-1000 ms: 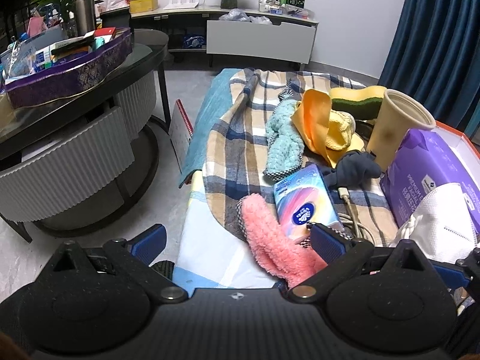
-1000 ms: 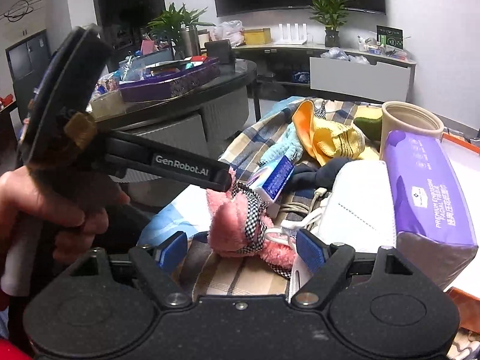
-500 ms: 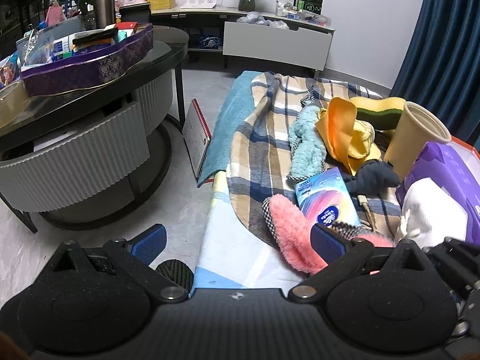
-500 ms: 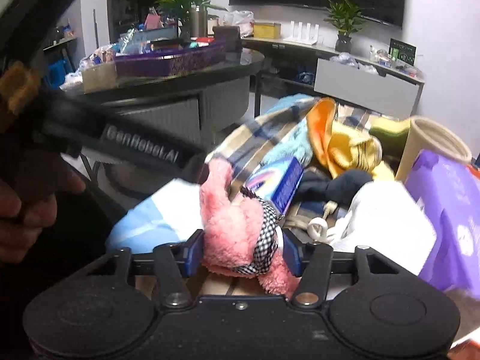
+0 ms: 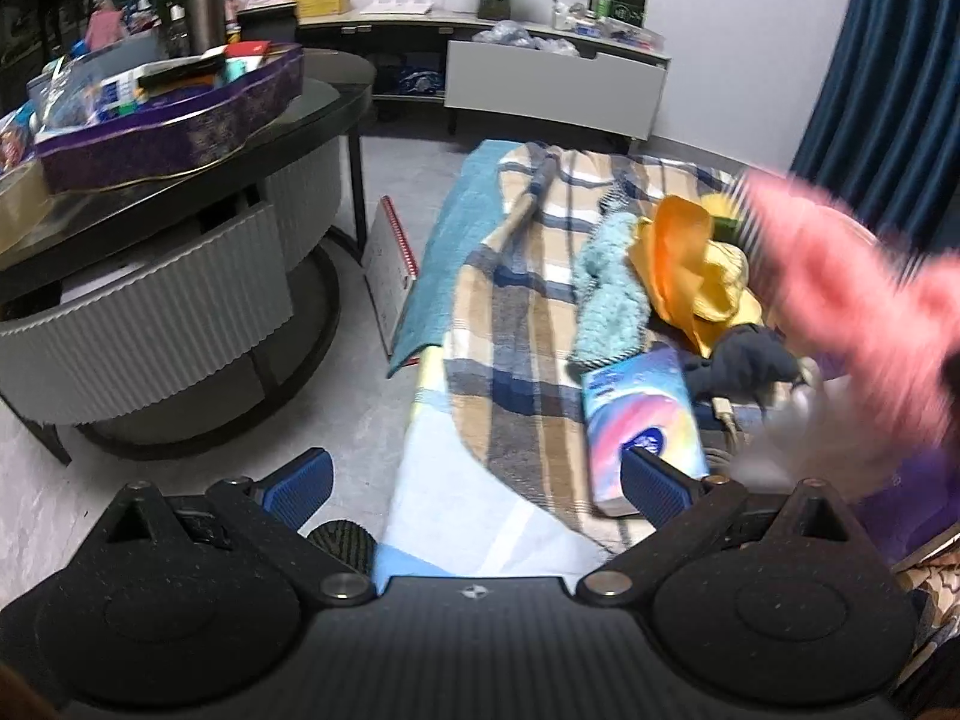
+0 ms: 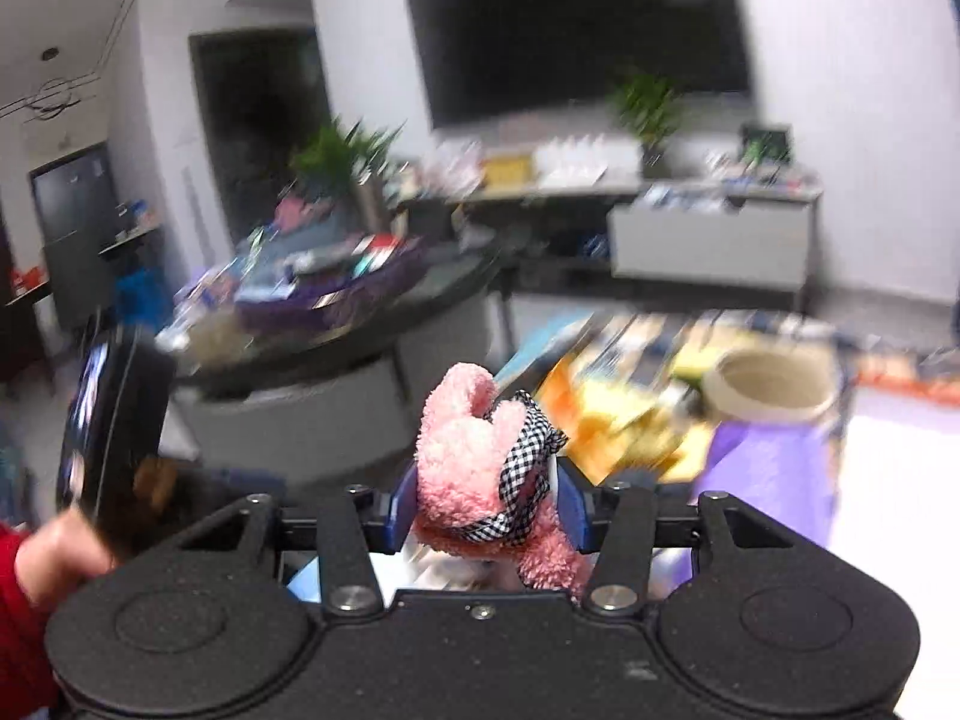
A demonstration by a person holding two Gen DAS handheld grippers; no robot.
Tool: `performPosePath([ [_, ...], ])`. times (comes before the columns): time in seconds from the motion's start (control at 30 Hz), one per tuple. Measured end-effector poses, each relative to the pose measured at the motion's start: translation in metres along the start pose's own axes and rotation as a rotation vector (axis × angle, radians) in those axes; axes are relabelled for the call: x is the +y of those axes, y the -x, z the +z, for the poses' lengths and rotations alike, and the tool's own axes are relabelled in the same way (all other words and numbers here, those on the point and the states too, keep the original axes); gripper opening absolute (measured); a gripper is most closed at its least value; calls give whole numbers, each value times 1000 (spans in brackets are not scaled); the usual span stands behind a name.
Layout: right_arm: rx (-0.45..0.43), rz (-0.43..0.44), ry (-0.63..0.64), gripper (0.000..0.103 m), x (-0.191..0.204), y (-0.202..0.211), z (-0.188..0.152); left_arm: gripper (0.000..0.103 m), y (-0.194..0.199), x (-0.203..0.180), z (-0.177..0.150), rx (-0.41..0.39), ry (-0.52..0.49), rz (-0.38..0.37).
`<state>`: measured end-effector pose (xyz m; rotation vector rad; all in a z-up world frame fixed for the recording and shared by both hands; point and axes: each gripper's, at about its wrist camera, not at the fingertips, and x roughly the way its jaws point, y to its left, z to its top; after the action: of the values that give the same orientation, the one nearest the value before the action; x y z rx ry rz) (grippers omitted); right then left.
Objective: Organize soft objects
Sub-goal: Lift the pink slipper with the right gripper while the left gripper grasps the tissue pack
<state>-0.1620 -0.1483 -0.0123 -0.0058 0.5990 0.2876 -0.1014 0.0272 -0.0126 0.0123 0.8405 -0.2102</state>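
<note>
Plaid blanket (image 5: 516,324) spread over low bench, right of round table (image 5: 180,228). Tissue pack (image 5: 645,420) laid on blanket, near end. Fluffy cloth (image 5: 612,288) placed beyond pack; folded cloth (image 5: 690,264) just right of it. Tray (image 5: 168,120) set on round table.

indoor artificial light, moderate, a bit dim twd the corners. left wrist view mostly sharp: plaid blanket (image 5: 516,324) and tissue pack (image 5: 645,420) crisp, but the pink plush (image 5: 858,312) at right is a heavy motion smear. fisheye bends the edges, dark vignette in corners. soft shadow under the round tabletop (image 5: 336,102). right wrist view: whole bg motion-blurred, tv (image 6: 576,24) and tabletop streaked; only the pink plush (image 6: 474,468) and right tool (image 6: 486,507) body sharp. white wall slightly washed out, no hard glare.
</note>
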Motion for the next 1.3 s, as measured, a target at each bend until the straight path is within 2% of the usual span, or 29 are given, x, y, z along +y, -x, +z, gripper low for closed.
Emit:
performPosePath([
  [0.17, -96, -98, 4, 59, -12, 17, 20, 103, -12, -22, 4, 19, -12, -40],
  [0.33, -121, -132, 4, 59, -19, 22, 23, 103, -28, -51, 12, 26, -70, -67],
  [0.47, -122, -146, 4, 59, -20, 24, 20, 103, -45, -66, 11, 37, -141, -24],
  [0.53, -124, -146, 4, 59, -20, 26, 19, 97, -58, -63, 12, 69, -139, 5],
  [0.57, -123, -146, 6, 59, -20, 25, 19, 98, -64, -60, 12, 91, -134, 18],
  [0.67, -119, -152, 10, 59, -21, 24, 18, 91, -70, -49, 13, 113, -99, 3],
  [0.83, -130, -133, 0, 59, -20, 25, 19, 68, -62, -29, 15, 101, -36, -43],
  [0.93, -142, -124, -22, 59, -24, 25, 23, 53, -60, -19, 15, 98, -3, -42],
  [1.03, -143, -121, -37, 59, -25, 25, 26, 49, -62, -17, 20, 105, 9, -42],
  [1.23, -126, -120, -30, 59, -24, 24, 25, 49, -74, -29, 25, 86, -22, -20],
  [1.27, -122, -121, -27, 59, -23, 23, 25, 47, -74, -28, 26, 84, -22, -16],
  [1.3, -121, -122, -23, 59, -22, 23, 25, 40, -74, -26, 27, 83, -12, -7],
])
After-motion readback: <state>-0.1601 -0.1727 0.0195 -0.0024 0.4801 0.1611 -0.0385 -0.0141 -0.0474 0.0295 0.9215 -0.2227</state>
